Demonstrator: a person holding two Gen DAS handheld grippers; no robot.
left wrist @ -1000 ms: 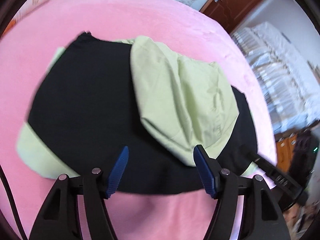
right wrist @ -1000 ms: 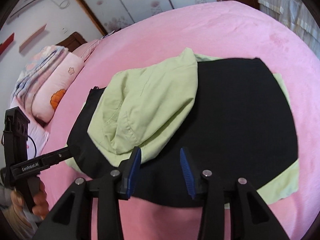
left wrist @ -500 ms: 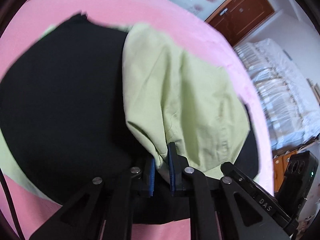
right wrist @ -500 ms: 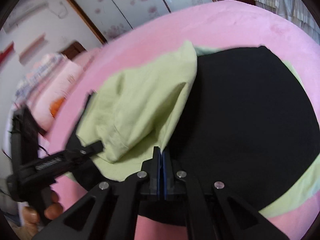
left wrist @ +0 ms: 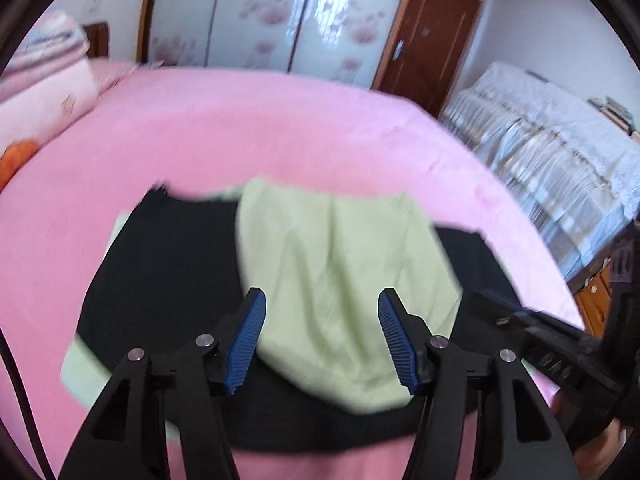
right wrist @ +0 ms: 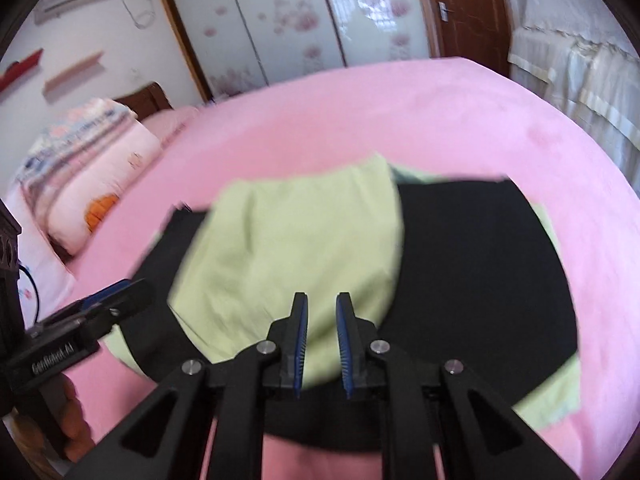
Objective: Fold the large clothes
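A black and light-green garment (left wrist: pixel 168 280) lies flat on the pink bed (left wrist: pixel 280 128). A light-green flap (left wrist: pixel 340 280) is folded over its middle; it also shows in the right wrist view (right wrist: pixel 296 256). My left gripper (left wrist: pixel 320 336) is open and empty, just above the flap's near edge. My right gripper (right wrist: pixel 322 344) is partly open and empty, above the flap's near edge beside the black cloth (right wrist: pixel 480 280). The right gripper shows in the left wrist view (left wrist: pixel 536 344), and the left one in the right wrist view (right wrist: pixel 88 320).
Folded quilts and a pillow (right wrist: pixel 88 176) lie at the bed's left end. A wardrobe with flowered sliding doors (right wrist: pixel 280 20) and a brown door (left wrist: pixel 424 40) stand behind. A covered piece of furniture (left wrist: pixel 560 152) stands to the right of the bed.
Both grippers were shut on the green flap's near edge half a second ago. Now both have opened, let it go and pulled back and up. The flap lies spread flatter.
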